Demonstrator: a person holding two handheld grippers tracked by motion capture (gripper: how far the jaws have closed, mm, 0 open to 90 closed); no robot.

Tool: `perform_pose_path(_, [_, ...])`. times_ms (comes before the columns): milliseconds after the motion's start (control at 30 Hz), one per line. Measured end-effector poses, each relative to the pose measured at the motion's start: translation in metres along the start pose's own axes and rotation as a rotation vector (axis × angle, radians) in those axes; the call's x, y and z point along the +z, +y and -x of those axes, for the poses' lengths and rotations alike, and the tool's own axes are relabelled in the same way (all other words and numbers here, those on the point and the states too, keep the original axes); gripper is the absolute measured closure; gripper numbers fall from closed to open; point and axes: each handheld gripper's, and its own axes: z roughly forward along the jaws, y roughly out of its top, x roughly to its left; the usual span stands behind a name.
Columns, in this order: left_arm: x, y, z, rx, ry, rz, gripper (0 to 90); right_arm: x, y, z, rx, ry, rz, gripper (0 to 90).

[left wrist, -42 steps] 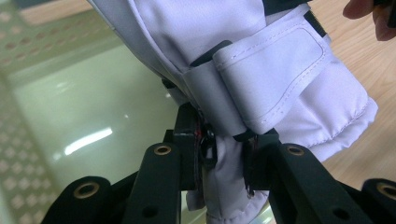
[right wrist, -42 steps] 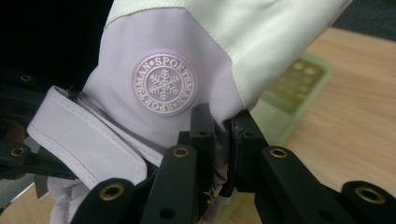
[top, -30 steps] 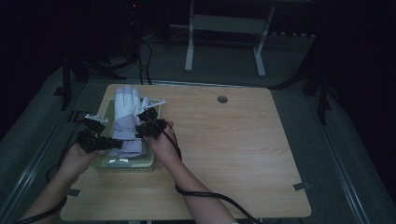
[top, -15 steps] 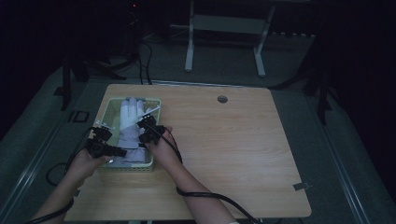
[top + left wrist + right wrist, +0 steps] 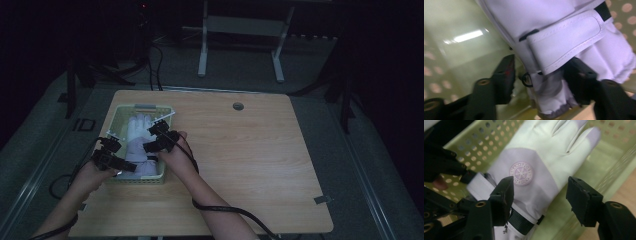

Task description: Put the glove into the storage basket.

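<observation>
Hands low over basket point(image 5: 116, 120), both tongs just opened, glove point(image 5: 138, 131) released.

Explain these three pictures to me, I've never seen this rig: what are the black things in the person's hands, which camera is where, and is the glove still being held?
A person sits at a wooden table and holds a black two-jaw gripper in each hand: the left gripper and the right gripper. The high view looks down from above the person's side. The other two cameras ride on the grippers and look along their jaws. On the table stands a pale green perforated basket, and a white glove lies in it. Both grippers' jaws have just been opening. In the right gripper view the jaws stand apart over the glove's cuff, so it is released. In the left gripper view the cuff hangs between open jaws.
</observation>
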Motion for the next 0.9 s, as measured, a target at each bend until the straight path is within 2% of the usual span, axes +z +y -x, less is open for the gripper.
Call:
perform_pose_path(33, [0.0, 0.0, 0.0, 0.0, 0.0, 0.0, 35.8, 0.0, 0.0, 0.0, 0.0, 0.0, 0.0, 36.8])
perform_pose_path(67, [-0.004, -0.001, 0.002, 0.029, -0.004, 0.022, 28.0, -0.005, 0.0, 0.001, -0.001, 0.021, 0.001, 32.3])
perform_pose_path(100, [-0.006, -0.002, 0.002, 0.034, 0.012, 0.04, 24.3, -0.007, 0.0, 0.002, -0.003, 0.037, 0.002, 27.4])
perform_pose_path(133, [-0.006, -0.002, 0.002, 0.034, 0.012, 0.04, 21.7, -0.007, 0.0, 0.002, -0.003, 0.037, 0.002, 27.4])
perform_pose_path(167, [-0.012, -0.003, 0.005, 0.041, 0.042, 0.084, 19.0, -0.011, -0.001, 0.004, -0.018, 0.055, 0.002, 26.1])
perform_pose_path(233, [-0.017, -0.004, 0.006, 0.028, 0.048, 0.145, 15.8, -0.013, -0.002, 0.005, -0.015, 0.075, 0.006, 24.0])
perform_pose_path(300, [-0.02, -0.004, 0.006, 0.02, 0.043, 0.164, 13.6, -0.014, -0.003, 0.005, -0.03, 0.074, 0.002, 23.3])
perform_pose_path(333, [-0.023, -0.004, 0.007, -0.001, 0.056, 0.198, 7.3, -0.016, -0.004, 0.005, -0.039, 0.086, 0.006, 21.3])
perform_pose_path(367, [-0.024, -0.004, 0.007, -0.012, 0.045, 0.204, 0.0, -0.018, -0.004, 0.005, -0.042, 0.091, 0.008, 21.2])
perform_pose_path(433, [-0.024, -0.005, 0.007, -0.017, 0.019, 0.222, 0.0, -0.02, -0.005, 0.006, -0.047, 0.092, 0.014, 21.1])
perform_pose_path(600, [-0.024, -0.008, 0.012, -0.007, 0.005, 0.254, 0.0, -0.027, -0.01, 0.011, -0.067, 0.092, 0.024, 19.7])
perform_pose_path(633, [-0.025, -0.008, 0.017, 0.008, 0.005, 0.298, 0.1, -0.028, -0.011, 0.012, -0.069, 0.087, 0.028, 19.7])
perform_pose_path(667, [-0.026, -0.008, 0.02, 0.021, 0.008, 0.311, 0.1, -0.03, -0.012, 0.014, -0.07, 0.089, 0.032, 19.6])
perform_pose_path(700, [-0.026, -0.008, 0.02, 0.021, 0.008, 0.311, 0.1, -0.03, -0.012, 0.014, -0.07, 0.089, 0.032, 19.6])
perform_pose_path(733, [-0.028, -0.007, 0.027, 0.046, 0.0, 0.333, 0.1, -0.032, -0.014, 0.017, -0.084, 0.077, 0.041, 20.5])
perform_pose_path(767, [-0.028, -0.007, 0.027, 0.046, 0.0, 0.333, 0.1, -0.032, -0.014, 0.017, -0.084, 0.077, 0.041, 20.5])
perform_pose_path(833, [-0.028, -0.003, 0.038, 0.068, -0.008, 0.351, 0.1, -0.036, -0.018, 0.022, -0.105, 0.069, 0.045, 20.9])
perform_pose_path(900, [-0.028, -0.001, 0.045, 0.074, -0.003, 0.362, 0.1, -0.04, -0.02, 0.025, -0.105, 0.064, 0.043, 20.3])
